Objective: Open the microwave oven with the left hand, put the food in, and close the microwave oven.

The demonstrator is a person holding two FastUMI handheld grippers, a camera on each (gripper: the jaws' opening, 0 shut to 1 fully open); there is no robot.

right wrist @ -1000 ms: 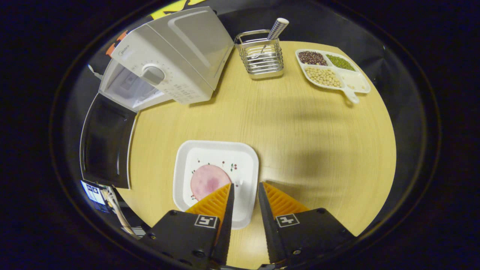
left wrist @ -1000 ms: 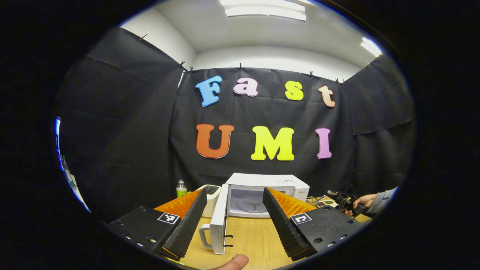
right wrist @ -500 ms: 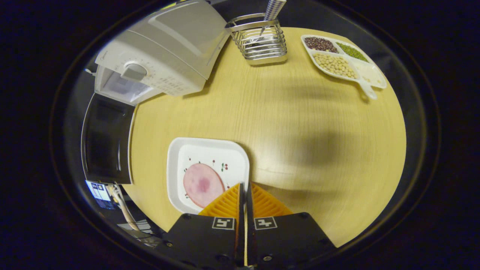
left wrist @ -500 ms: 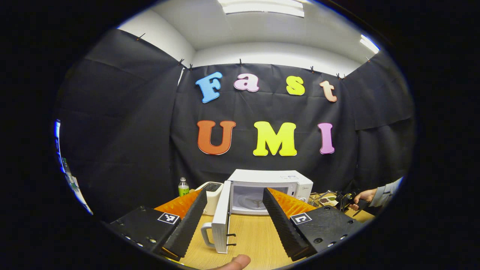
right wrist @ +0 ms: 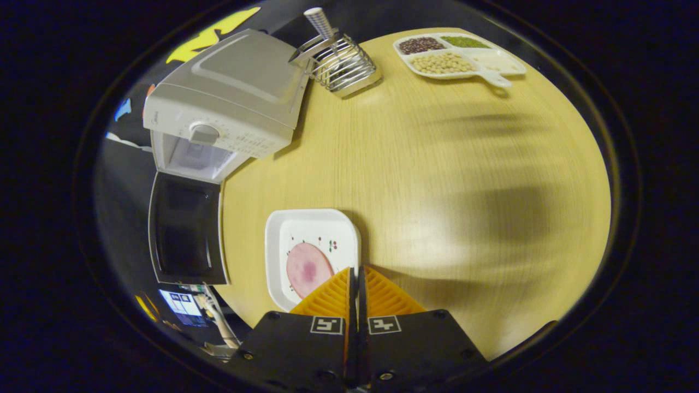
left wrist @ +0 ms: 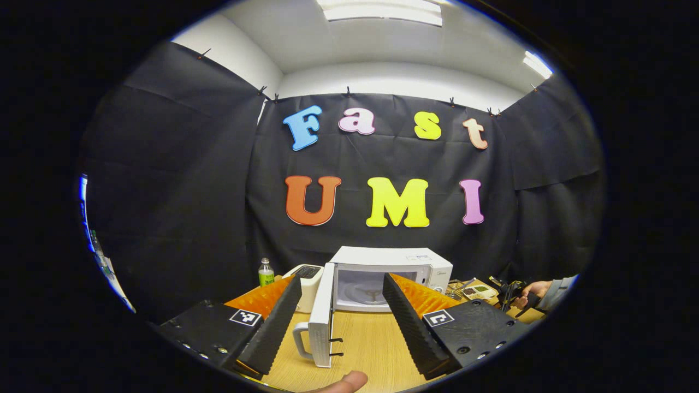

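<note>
Right tool [right wrist: 356, 278] pinches white plate [right wrist: 306, 232] edge beside ham slice [right wrist: 308, 270].

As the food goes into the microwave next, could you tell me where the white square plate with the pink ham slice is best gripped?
Probably pinch the thin raised rim of the white square plate on the side away from the open microwave door, coming in from the bare table. The pink ham slice lies off that edge, and the right gripper is closed there.
</note>
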